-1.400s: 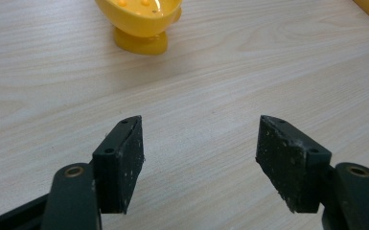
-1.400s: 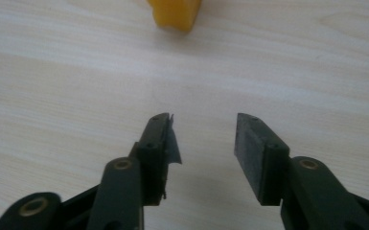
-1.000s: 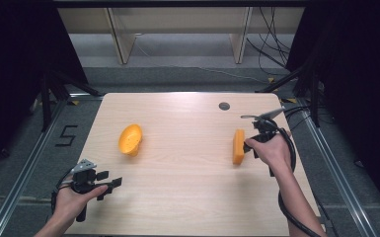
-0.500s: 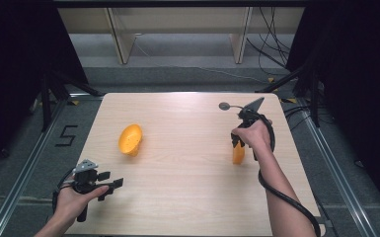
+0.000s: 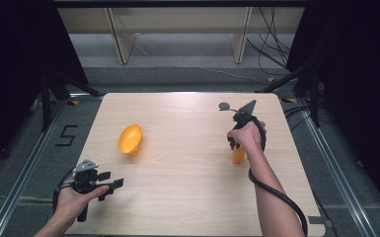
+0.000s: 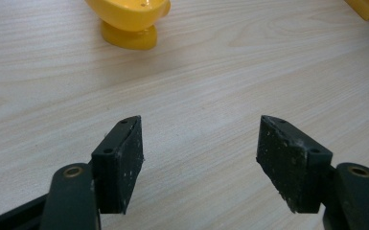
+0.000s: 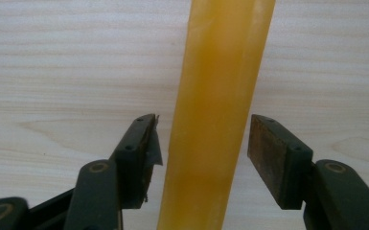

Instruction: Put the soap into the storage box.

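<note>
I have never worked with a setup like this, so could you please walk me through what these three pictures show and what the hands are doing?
No robot here: a person stands at a pale wooden table with a hand-held two-jaw gripper in each hand. The high view looks down from above the person's side. The other two pictures come from small cameras riding on the grippers, looking out along their black jaws.

The left gripper waits near the table's front left corner, jaws open over bare wood. Ahead of it lies a glossy orange-yellow bowl-shaped piece with a round foot, tipped on its side.

The right gripper points down over a long translucent orange-yellow piece. Its jaws have just been closing, with the piece between them, but a gap shows on each side, so nothing is gripped yet. A small dark round disc lies farther back.
</note>
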Demonstrator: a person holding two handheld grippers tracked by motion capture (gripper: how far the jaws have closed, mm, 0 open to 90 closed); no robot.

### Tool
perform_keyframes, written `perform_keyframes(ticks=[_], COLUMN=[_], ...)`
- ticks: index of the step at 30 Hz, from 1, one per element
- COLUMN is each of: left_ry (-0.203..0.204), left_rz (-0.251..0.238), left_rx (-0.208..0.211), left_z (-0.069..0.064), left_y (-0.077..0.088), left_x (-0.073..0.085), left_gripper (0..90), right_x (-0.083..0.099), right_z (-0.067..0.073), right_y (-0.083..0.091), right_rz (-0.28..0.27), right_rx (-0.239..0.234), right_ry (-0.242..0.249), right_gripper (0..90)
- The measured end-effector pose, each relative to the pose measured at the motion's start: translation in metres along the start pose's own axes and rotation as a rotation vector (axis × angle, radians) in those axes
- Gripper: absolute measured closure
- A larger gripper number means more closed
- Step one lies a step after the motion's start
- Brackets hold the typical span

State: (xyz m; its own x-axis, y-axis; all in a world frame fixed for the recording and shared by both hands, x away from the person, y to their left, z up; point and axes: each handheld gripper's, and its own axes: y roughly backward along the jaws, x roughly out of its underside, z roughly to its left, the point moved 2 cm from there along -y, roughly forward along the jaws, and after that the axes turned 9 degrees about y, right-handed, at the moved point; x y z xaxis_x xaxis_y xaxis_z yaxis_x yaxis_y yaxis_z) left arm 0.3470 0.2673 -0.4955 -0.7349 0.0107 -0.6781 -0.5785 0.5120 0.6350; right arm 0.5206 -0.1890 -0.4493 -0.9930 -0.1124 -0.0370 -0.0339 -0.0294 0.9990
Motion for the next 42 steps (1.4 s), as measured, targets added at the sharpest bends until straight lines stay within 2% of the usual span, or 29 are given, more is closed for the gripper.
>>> perform_keyframes(ticks=[1, 2, 3, 4, 10, 11, 13, 16, 19, 20, 21, 22, 23, 24, 25, 27, 28, 29, 30, 31, 32, 33, 34, 35, 36, 37, 38, 40, 42], left_ry=[-0.001, 0.002, 0.004, 0.002, 0.007, 0.009, 0.003, 0.003, -0.001, -0.002, 0.0, 0.0, 0.011, 0.011, 0.01, 0.013, 0.013, 0.012, 0.005, 0.0, 0.0, -0.021, -0.009, -0.024, -0.031, -0.032, -0.04, -0.05, -0.059], left_rz=[0.001, 0.0, -0.002, 0.002, -0.001, 0.002, 0.008, 0.008, 0.017, 0.018, 0.016, 0.016, 0.003, 0.003, 0.009, 0.006, 0.007, 0.009, 0.011, 0.011, 0.011, 0.022, 0.007, 0.01, 0.018, 0.012, 0.016, 0.009, 0.009], left_rx=[0.0, 0.002, 0.002, 0.004, 0.005, 0.006, 0.007, 0.008, 0.005, 0.005, 0.007, 0.007, 0.011, 0.01, 0.006, 0.007, 0.007, 0.008, 0.014, 0.019, 0.019, 0.022, 0.029, 0.037, 0.043, 0.046, 0.052, 0.065, 0.075], left_z=[0.0, 0.0, 0.0, 0.0, 0.0, 0.0, 0.0, 0.0, 0.001, 0.001, 0.001, 0.001, 0.0, 0.0, 0.001, 0.001, 0.001, 0.001, 0.0, -0.001, -0.001, 0.0, -0.003, -0.004, -0.005, -0.006, -0.007, -0.008, -0.009], left_y=[0.0, -0.001, -0.001, 0.0, -0.001, -0.001, -0.001, -0.001, -0.001, -0.001, -0.001, -0.001, -0.002, -0.002, -0.001, -0.002, -0.002, -0.002, -0.002, -0.002, -0.002, -0.001, -0.002, -0.003, -0.003, -0.004, -0.004, -0.004, -0.003], left_x=[0.0, 0.0, 0.0, 0.0, 0.0, 0.0, 0.001, 0.001, 0.001, 0.001, 0.0, 0.0, 0.001, 0.0, 0.0, 0.001, 0.001, 0.001, 0.001, 0.001, 0.001, 0.001, 0.001, 0.001, 0.001, 0.002, 0.002, 0.002, 0.003], left_gripper=[32.7, 32.7, 32.7, 32.7, 32.7, 32.7, 32.7, 32.7, 32.7, 32.7, 32.7, 32.7, 32.7, 32.7, 32.7, 32.7, 32.8, 32.9, 33.2, 33.6, 34.1, 34.1, 34.4, 34.4, 34.5, 34.5, 34.5, 34.4, 34.3], right_x=[0.001, -0.001, -0.001, -0.001, -0.001, -0.001, -0.002, -0.002, -0.001, -0.001, 0.002, 0.004, 0.004, 0.005, 0.007, 0.01, 0.012, 0.019, 0.026, 0.033, 0.041, 0.041, 0.05, 0.057, 0.067, 0.071, 0.078, 0.089, 0.092], right_z=[-0.003, 0.0, 0.0, -0.001, -0.003, -0.005, -0.001, -0.001, -0.003, 0.0, -0.005, -0.006, -0.006, -0.007, -0.007, -0.009, -0.008, -0.007, -0.006, -0.002, 0.0, 0.0, 0.005, 0.008, 0.013, 0.015, 0.018, 0.023, 0.023], right_y=[-0.001, -0.001, -0.004, -0.003, -0.006, -0.006, -0.006, -0.005, -0.004, -0.005, -0.005, -0.004, -0.004, -0.001, 0.0, 0.006, 0.008, 0.013, 0.013, 0.014, 0.014, 0.014, 0.015, 0.014, 0.014, 0.013, 0.014, 0.017, 0.018], right_rz=[-0.004, 0.001, -0.021, 0.01, 0.009, 0.012, 0.021, 0.023, 0.032, 0.027, 0.004, -0.001, -0.001, 0.023, 0.014, 0.002, -0.016, -0.035, -0.082, -0.074, -0.077, -0.077, -0.067, -0.042, -0.005, 0.002, 0.028, 0.046, 0.012], right_rx=[0.004, -0.002, -0.039, 0.014, 0.003, -0.002, -0.008, 0.007, 0.01, -0.003, -0.008, -0.013, -0.013, -0.035, -0.044, -0.049, -0.037, 0.045, 0.048, -0.028, -0.042, -0.042, -0.07, -0.074, -0.052, -0.036, -0.009, -0.026, -0.041], right_ry=[0.039, 0.003, -0.014, 0.0, -0.011, 0.01, -0.04, -0.037, 0.005, -0.019, 0.095, 0.144, 0.144, 0.173, 0.214, 0.312, 0.381, 0.63, 0.892, 0.933, 1.041, 1.041, 1.143, 1.19, 1.251, 1.304, 1.319, 1.337, 1.447], right_gripper=[47.3, 47.9, 48.2, 50.7, 56.8, 58.7, 59.9, 61.5, 61.8, 61.8, 61.9, 61.9, 61.9, 61.9, 61.9, 61.9, 62.0, 61.9, 61.9, 62.0, 62.0, 62.0, 62.0, 62.0, 62.0, 62.0, 62.0, 62.0, 62.0])
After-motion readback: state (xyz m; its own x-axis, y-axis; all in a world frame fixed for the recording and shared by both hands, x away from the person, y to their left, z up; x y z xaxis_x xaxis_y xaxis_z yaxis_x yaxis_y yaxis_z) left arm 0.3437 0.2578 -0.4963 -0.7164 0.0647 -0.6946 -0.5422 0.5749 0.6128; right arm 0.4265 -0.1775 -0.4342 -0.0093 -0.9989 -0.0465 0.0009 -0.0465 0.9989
